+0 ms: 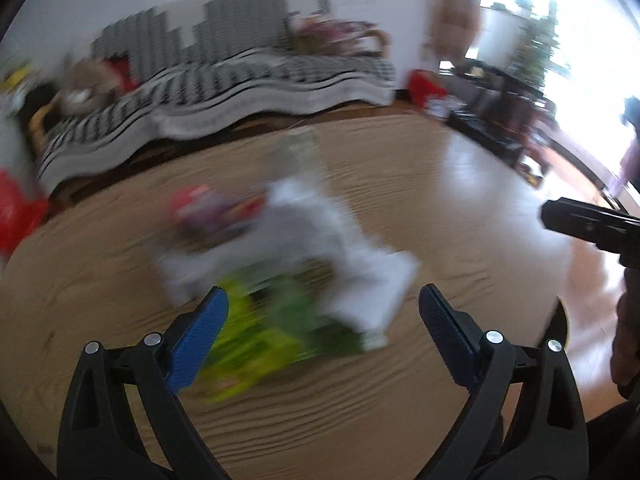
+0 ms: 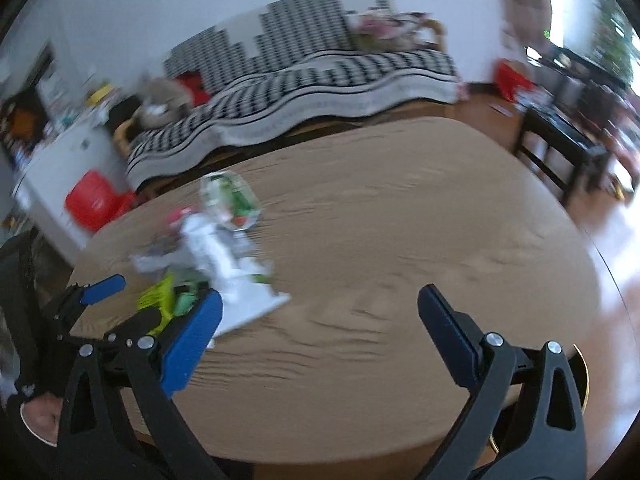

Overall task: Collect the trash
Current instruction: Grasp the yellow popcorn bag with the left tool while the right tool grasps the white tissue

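Both the left gripper (image 1: 323,312) and right gripper (image 2: 320,320) stand wide and empty. The trash pile (image 2: 212,268) lies on the counter (image 2: 400,240) at ten o'clock from the right gripper; approach slowly, taking one piece at a time.

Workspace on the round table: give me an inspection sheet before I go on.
Surface: round wooden table, mostly bare on its right side.
Job's things: trash pile at left, with white paper, yellow-green wrappers, a clear plastic bottle; blurred.
Clutter: nothing seen beyond the pile.
Grippers: left hand-held gripper open above the pile, nothing held; right hand-held gripper open over bare wood.
Cables: nothing seen.
Surroundings: sofa with a checked cover behind, red stool at left, dark bench at right.
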A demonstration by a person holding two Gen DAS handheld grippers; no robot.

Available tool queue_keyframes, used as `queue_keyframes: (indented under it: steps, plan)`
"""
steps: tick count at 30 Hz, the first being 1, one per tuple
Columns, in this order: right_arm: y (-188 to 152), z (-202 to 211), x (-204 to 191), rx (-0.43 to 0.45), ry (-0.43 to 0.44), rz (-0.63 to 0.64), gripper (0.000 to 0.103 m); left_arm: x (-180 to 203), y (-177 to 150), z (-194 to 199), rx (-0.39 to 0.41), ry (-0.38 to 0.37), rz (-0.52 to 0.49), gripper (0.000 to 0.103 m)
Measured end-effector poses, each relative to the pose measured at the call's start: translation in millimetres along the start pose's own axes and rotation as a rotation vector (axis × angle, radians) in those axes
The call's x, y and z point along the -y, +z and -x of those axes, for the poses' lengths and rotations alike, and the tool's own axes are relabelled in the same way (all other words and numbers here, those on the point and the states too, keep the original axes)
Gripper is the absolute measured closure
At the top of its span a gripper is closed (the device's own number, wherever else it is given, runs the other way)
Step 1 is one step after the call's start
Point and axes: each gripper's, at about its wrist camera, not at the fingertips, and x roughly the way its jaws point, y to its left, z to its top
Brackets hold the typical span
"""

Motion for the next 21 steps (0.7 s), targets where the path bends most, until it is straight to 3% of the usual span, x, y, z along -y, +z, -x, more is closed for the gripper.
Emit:
queue_keyframes:
  steps: [4, 7, 11, 16, 19, 21]
  plan:
    - [6.3, -34.2, -39.6, -0.024, 0.032, 0.074, 0.008, -46.8, -11.9, -4.8, -0.042, 0.032, 0.090, 0.010]
    - [7.5, -61.2, -60.2, -0.057, 0.057, 0.103, 0.008, -70.2, -16.2, -11.8, -0.072, 0.008, 0.148, 0.010]
    - [12.6, -98.0, -78.5, -0.105, 0.074, 0.112, 0.008, -75.8, -20.5, -24.2, -0.111, -0.037, 0.190, 0.010]
    - [18.0, -134.7, -82.6, -0.138, 0.073, 0.097, 0.008, -77.7, -23.2, -44.2, -0.136, -0.015, 0.202, 0.010]
    - [18.7, -152.5, -81.8, -0.159, 0.066, 0.098, 0.014, -77.9, -21.4, -54.8, -0.155, -0.012, 0.217, 0.010]
    - [20.0, -163.1, -83.9, -0.173, 0.066, 0.100, 0.028, -81.2, -20.7, -60.6, -0.161, -0.007, 0.227, 0.010]
